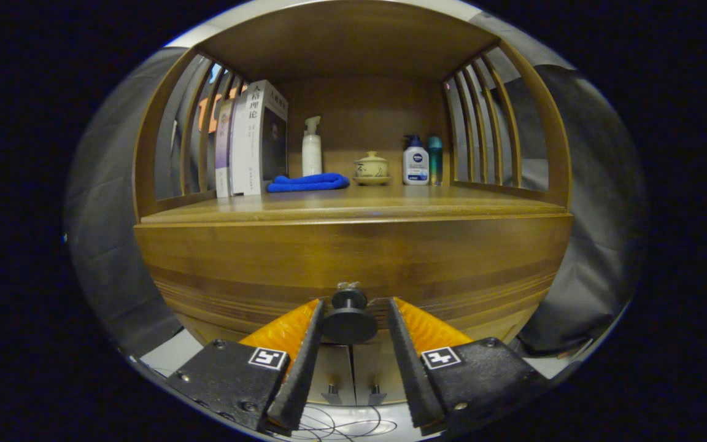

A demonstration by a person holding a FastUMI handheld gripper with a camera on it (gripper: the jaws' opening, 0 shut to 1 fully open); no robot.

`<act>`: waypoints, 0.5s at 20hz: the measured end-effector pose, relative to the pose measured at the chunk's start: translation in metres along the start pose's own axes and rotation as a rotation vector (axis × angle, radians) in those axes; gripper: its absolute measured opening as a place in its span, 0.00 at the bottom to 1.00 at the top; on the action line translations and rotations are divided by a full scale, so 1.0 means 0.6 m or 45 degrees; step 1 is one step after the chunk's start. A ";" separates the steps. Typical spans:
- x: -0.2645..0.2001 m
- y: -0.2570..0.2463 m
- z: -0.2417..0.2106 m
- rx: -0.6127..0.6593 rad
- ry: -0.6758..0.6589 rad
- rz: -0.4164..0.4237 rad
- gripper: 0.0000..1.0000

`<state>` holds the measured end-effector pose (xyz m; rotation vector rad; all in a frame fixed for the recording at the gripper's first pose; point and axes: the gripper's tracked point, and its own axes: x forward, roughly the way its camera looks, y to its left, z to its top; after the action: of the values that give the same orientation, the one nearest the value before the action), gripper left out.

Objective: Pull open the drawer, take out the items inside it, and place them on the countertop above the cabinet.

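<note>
A wooden cabinet point(353, 258) fills the scene, with an open shelf above a closed drawer point(267, 270). Slatted side panels point(197, 129) frame the shelf at both ends.

On the countertop point(427, 199), starting at the left, several books point(252, 141) stand upright against the left slats. Just beside them lies a folded blue cloth point(307, 182), touching or nearly touching the foot of the outermost book. Behind the cloth stands a white spray bottle point(312, 149), upright near the back wall. Further right sits a small lidded ceramic pot point(371, 167) on a saucer, then a white pump bottle point(415, 161) with a dark blue top, and right against it a slim teal bottle point(435, 159), close to the right-hand slats.

Below the countertop the drawer front is flush with the cabinet, so the drawer is shut and whatever it holds is hidden. A round dark knob point(349, 319) sticks out from the middle of the drawer front.

The gripper point(350, 319) is at that knob, with its fingers point(304, 356) spread on either side of it. The left finger looks to be touching the edge of the knob, while a small gap shows between the knob and the right finger, so it is not pinched. Beneath the fingers a pale floor with thin dark cables point(335, 426) shows.
</note>
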<state>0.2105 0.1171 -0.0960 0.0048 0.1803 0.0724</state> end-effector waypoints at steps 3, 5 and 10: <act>0.009 0.002 -0.001 -0.055 -0.018 -0.036 0.55; 0.006 0.003 0.001 -0.047 -0.026 -0.060 0.48; 0.004 0.004 -0.001 -0.030 -0.004 -0.051 0.42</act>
<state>0.2125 0.1195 -0.0969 -0.0222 0.1762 0.0347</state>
